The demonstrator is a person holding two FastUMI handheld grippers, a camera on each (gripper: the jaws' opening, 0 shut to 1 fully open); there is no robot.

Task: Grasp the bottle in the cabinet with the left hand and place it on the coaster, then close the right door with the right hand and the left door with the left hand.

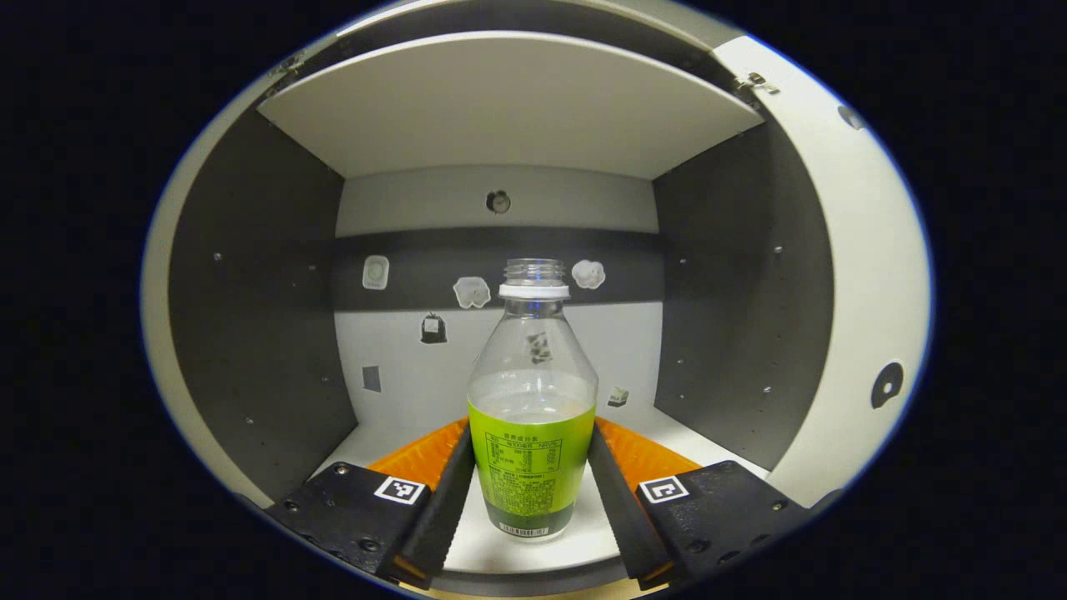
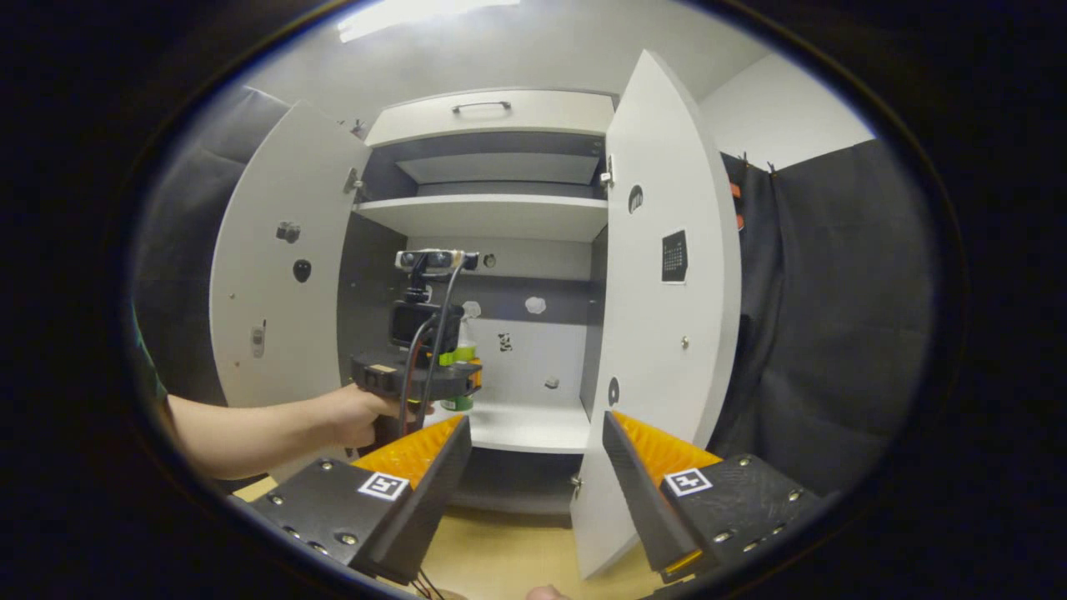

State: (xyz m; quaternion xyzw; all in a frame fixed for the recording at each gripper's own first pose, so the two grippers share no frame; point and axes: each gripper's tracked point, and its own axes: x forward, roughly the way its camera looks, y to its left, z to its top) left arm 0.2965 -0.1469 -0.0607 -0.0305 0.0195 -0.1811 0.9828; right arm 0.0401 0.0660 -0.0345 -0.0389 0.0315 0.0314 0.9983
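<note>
A clear bottle (image 1: 533, 417) with no cap, a green label and some liquid stands upright on the white cabinet shelf (image 1: 500, 542). My left gripper (image 1: 532, 433) reaches into the cabinet, and its two fingers press on the label from both sides. In the right gripper view a hand holds the left gripper (image 2: 450, 377) inside the cabinet, with the bottle's green label (image 2: 457, 357) just showing behind it. My right gripper (image 2: 535, 421) hangs open in front of the cabinet with nothing between its fingers. The right door (image 2: 667, 333) and the left door (image 2: 275, 292) both stand open.
Grey side walls (image 1: 733, 292) and the shelf above (image 1: 500, 108) box in the bottle's compartment. A drawer with a handle (image 2: 482, 107) sits at the cabinet's top. A wooden tabletop (image 2: 500, 550) lies below my right gripper. The person's forearm (image 2: 250, 429) crosses from the left.
</note>
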